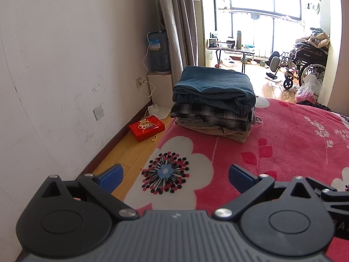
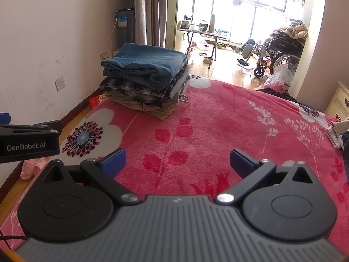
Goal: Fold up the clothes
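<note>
Both hand-held grippers (image 1: 175,175) (image 2: 177,160) gape before neatly stacked clothes (image 1: 214,100).

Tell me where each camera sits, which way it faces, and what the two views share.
Left wrist: on the left gripper, jaws open, above the blanket's left edge, facing the stack and the window.
Right wrist: on the right gripper, jaws open, over mid-blanket, facing likewise; the left gripper's body shows at its left.
Shared: stack, blanket, wheelchair.
</note>
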The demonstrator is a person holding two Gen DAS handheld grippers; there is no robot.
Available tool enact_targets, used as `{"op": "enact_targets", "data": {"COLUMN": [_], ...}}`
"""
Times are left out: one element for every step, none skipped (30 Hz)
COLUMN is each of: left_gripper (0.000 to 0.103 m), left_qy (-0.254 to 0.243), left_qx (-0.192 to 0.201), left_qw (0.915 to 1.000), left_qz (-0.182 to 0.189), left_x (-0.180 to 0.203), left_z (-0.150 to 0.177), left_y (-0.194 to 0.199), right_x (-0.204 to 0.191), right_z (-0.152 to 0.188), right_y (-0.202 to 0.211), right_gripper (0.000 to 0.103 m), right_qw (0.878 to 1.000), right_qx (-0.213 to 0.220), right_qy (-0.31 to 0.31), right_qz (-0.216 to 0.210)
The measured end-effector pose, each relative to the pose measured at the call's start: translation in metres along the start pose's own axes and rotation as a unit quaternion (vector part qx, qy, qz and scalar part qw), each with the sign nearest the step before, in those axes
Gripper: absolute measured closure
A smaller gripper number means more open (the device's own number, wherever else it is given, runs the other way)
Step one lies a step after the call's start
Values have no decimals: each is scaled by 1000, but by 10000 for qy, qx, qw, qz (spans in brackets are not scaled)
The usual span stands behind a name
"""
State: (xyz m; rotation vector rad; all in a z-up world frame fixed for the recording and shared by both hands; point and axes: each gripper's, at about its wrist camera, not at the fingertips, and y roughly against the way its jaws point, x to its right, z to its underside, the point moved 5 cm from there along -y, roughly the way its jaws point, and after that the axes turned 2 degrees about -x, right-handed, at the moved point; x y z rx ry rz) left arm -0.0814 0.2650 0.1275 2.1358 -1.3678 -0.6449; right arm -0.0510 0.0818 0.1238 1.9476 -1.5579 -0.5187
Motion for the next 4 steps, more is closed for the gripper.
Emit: {"op": "enact_targets", "data": {"left_gripper": [0, 0, 0, 0], "left_qy": [3, 7, 11, 13], "left_qx": [-6, -14, -21, -23], "left_qw": [10000, 10000, 10000, 10000], "left_qz": [-1, -1, -3, -2], "left_x": [0, 0, 0, -1], "left_z": [0, 0, 0, 1], "left_y": [0, 0, -1, -1], "right_x": [0, 0, 0, 0], "right_z": [0, 0, 0, 0], "right_y": [0, 0, 0, 0], "right_gripper": [1, 1, 1, 1], "right_qw": [10000, 10000, 10000, 10000], "right_qx": [0, 1, 2, 4], "right_qy": [0, 0, -1, -3], "right_qz": [0, 2, 1, -3]}}
